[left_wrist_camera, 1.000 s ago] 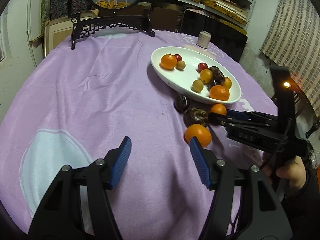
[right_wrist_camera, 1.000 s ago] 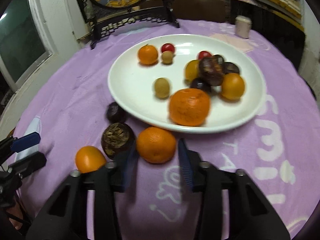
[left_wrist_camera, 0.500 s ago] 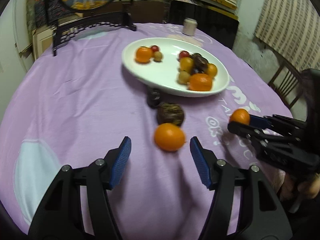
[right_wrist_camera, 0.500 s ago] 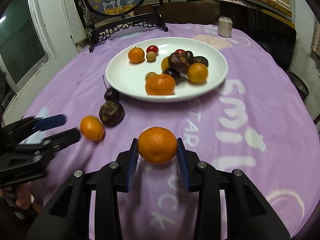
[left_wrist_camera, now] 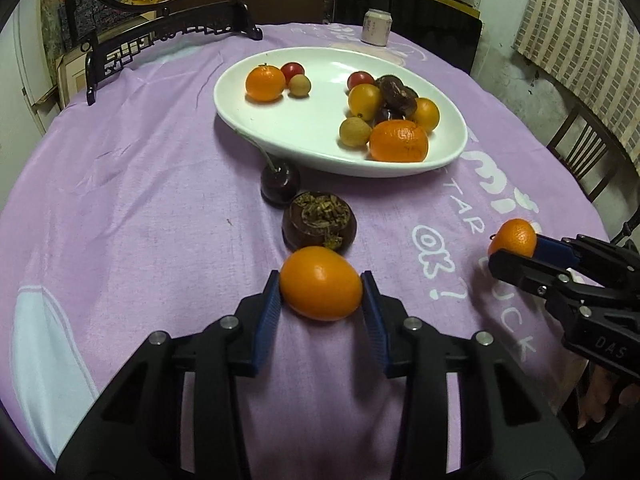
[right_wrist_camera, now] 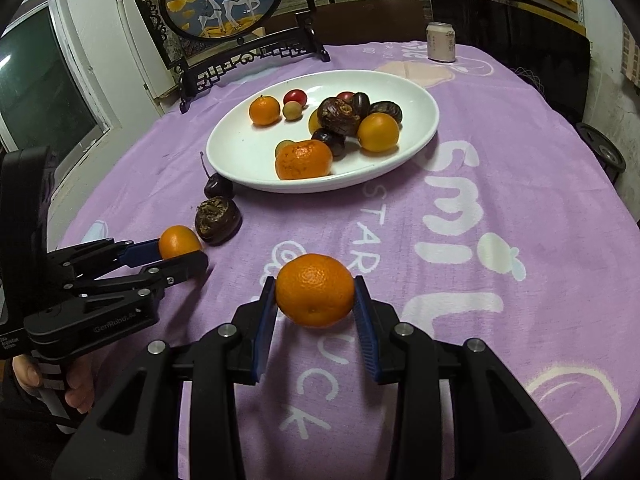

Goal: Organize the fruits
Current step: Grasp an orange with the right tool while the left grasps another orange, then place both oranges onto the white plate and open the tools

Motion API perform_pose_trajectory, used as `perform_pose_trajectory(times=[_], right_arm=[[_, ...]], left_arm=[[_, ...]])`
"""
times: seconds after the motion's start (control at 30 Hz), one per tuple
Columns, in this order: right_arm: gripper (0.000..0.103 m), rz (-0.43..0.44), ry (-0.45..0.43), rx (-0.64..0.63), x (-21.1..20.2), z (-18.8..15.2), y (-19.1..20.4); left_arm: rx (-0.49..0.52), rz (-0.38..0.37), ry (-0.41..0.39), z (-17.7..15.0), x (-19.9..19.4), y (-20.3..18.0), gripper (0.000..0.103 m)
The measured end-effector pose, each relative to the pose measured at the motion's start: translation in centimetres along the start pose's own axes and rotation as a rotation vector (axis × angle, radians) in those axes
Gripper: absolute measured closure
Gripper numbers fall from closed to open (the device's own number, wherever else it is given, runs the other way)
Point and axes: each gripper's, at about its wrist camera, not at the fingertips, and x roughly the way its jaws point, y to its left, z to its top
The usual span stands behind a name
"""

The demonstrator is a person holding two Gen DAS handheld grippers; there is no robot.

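Observation:
My left gripper [left_wrist_camera: 321,304] is shut on a smooth orange [left_wrist_camera: 321,283] that rests low over the purple cloth; it shows in the right wrist view [right_wrist_camera: 179,242] too. My right gripper [right_wrist_camera: 315,312] is shut on a tangerine [right_wrist_camera: 315,296] and holds it above the cloth; it also shows in the left wrist view [left_wrist_camera: 513,238]. A white oval plate [left_wrist_camera: 304,136] farther back holds several oranges, cherries, longans and dark fruits. A dark mangosteen [left_wrist_camera: 319,220] and a dark cherry with a stem [left_wrist_camera: 280,182] lie on the cloth just before the plate.
A round table under a purple cloth [left_wrist_camera: 140,184] with white lettering. A framed round screen on a black stand [right_wrist_camera: 232,12] stands at the back. A small can [right_wrist_camera: 441,43] stands behind the plate. A chair [left_wrist_camera: 584,156] is at the right.
My left gripper moved forward and closed on the smooth orange. My right gripper took the tangerine off the cloth and drew back from the plate, lifting it.

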Motion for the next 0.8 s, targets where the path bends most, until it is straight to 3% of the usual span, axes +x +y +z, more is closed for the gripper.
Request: perform_pose_trajectory(times=[0.57, 0.8], right_arm=[[0.065, -0.020, -0.030, -0.014, -0.2, 1.1, 1.0], [0.065, -0.043, -0.054, -0.067, -0.4, 3.8, 1.1]], left_arm=[[-0.054, -0.053, -0.090, 0.7, -5.4, 2.6, 0.063], [-0.022, -0.055, -0.094, 5.4, -5.1, 3.1, 0.063]])
